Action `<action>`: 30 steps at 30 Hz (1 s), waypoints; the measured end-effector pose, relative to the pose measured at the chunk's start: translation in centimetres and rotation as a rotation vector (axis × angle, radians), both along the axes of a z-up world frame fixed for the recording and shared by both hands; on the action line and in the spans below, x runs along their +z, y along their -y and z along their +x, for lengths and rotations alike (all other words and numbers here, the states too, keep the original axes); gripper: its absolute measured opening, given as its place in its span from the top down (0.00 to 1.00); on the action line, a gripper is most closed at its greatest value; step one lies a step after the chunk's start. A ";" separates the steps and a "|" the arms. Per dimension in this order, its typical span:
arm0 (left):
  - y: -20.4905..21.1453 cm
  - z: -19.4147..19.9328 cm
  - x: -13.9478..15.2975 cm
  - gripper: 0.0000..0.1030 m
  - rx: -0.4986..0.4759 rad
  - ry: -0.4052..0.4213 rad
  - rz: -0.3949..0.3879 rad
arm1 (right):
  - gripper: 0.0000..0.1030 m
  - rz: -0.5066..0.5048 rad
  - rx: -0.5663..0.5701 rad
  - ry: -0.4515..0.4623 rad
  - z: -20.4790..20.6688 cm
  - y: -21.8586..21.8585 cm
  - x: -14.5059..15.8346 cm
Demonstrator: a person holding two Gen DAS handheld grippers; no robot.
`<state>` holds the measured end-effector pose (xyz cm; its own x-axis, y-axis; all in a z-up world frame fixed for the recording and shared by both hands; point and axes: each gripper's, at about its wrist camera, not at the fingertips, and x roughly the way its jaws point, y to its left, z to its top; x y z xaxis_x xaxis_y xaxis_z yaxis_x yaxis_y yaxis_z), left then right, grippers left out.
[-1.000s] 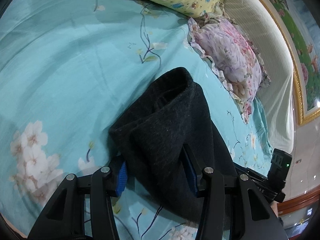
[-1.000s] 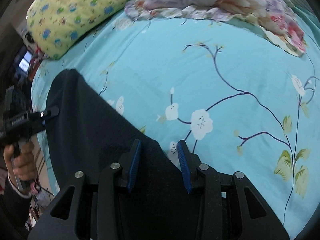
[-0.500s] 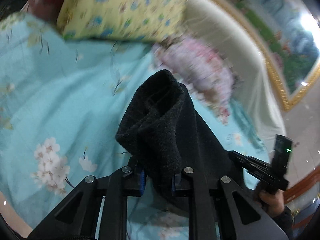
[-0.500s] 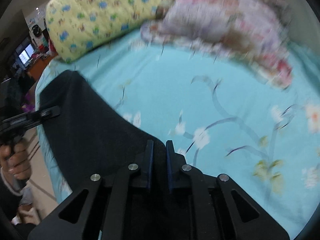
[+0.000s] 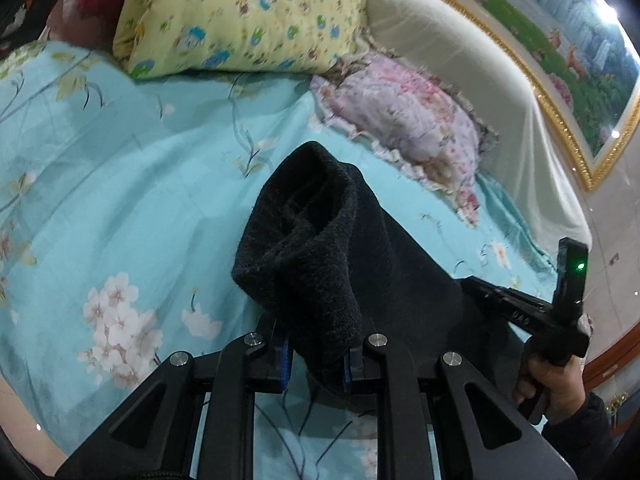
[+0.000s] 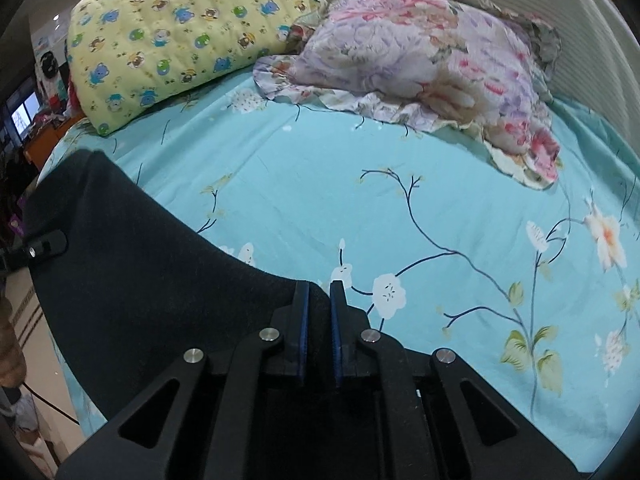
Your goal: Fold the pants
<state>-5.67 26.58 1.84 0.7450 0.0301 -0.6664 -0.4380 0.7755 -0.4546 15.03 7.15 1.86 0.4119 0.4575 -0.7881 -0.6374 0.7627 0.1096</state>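
The black fleece pants [image 5: 320,264] hang between my two grippers above the turquoise floral bed sheet [image 5: 120,184]. My left gripper [image 5: 316,364] is shut on a bunched edge of the pants, which rolls up in front of the fingers. My right gripper [image 6: 318,312] is shut on another edge of the pants [image 6: 132,280], which stretch away to the left as a taut dark sheet. The right gripper also shows in the left wrist view [image 5: 520,308], held by a hand at the far right.
A yellow cartoon-print pillow [image 5: 240,20] and a pink floral pillow [image 5: 412,120] lie at the head of the bed against a cream headboard [image 5: 460,52]. Both pillows show in the right wrist view, yellow [image 6: 172,32] and floral [image 6: 420,56]. The bed's edge and floor [image 6: 36,392] lie left.
Both grippers closed on the pants edges and lifted them off the sheet. The views tilted up toward the pillows and headboard.
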 end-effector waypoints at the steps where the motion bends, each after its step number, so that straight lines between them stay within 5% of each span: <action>1: -0.1 0.1 -0.3 0.83 0.005 -0.007 -0.006 | 0.90 0.014 -0.008 -0.016 0.1 0.1 -0.2; 6: 0.0 0.3 -1.1 0.79 0.022 -0.059 0.005 | 0.89 0.051 -0.039 -0.047 0.3 0.3 -0.9; 9: -0.4 0.0 -1.3 0.64 0.059 -0.100 0.004 | 0.84 0.065 -0.063 -0.062 0.4 0.3 -1.1; 12: -1.3 -1.4 -1.0 0.55 0.096 -0.079 -0.027 | 0.71 0.094 -0.078 -0.071 0.2 0.8 -0.5; 14: -1.5 -2.1 -0.6 0.52 0.120 -0.069 -0.022 | 0.49 0.126 -0.079 -0.062 -0.3 1.3 0.3; 15: -1.5 -2.5 -0.3 0.52 0.132 -0.066 -0.007 | 0.46 0.135 -0.083 -0.049 -0.7 1.7 0.8; 20: -1.1 -3.6 1.7 0.51 0.157 -0.028 0.030 | 0.45 0.175 -0.117 -0.048 -2.3 3.7 2.0; 30: 3.0 -2.1 3.9 0.42 0.053 0.007 0.060 | 0.36 0.269 -0.258 -0.070 -6.6 10.0 2.9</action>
